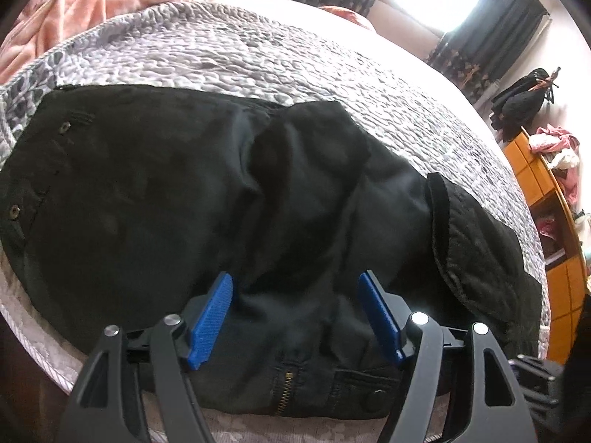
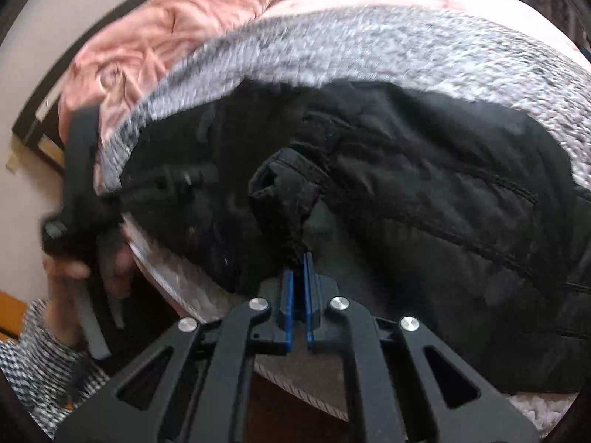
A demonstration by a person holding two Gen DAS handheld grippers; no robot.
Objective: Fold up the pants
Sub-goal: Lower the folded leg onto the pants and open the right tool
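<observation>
Black pants (image 1: 184, 184) are lying bunched across the bed (image 1: 229, 51), filling mid-frame, the right tool (image 2: 300, 258) pinching a raised hem (probably for carrying it over) while the left tool (image 1: 295, 288) is hovering spread above the waistband.

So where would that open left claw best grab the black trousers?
Probably the waistband edge by the zip of the trousers, coming from the near bed side: the left claw already straddles it, and that thick hem overhangs the quilt, giving both pads something to pinch.
</observation>
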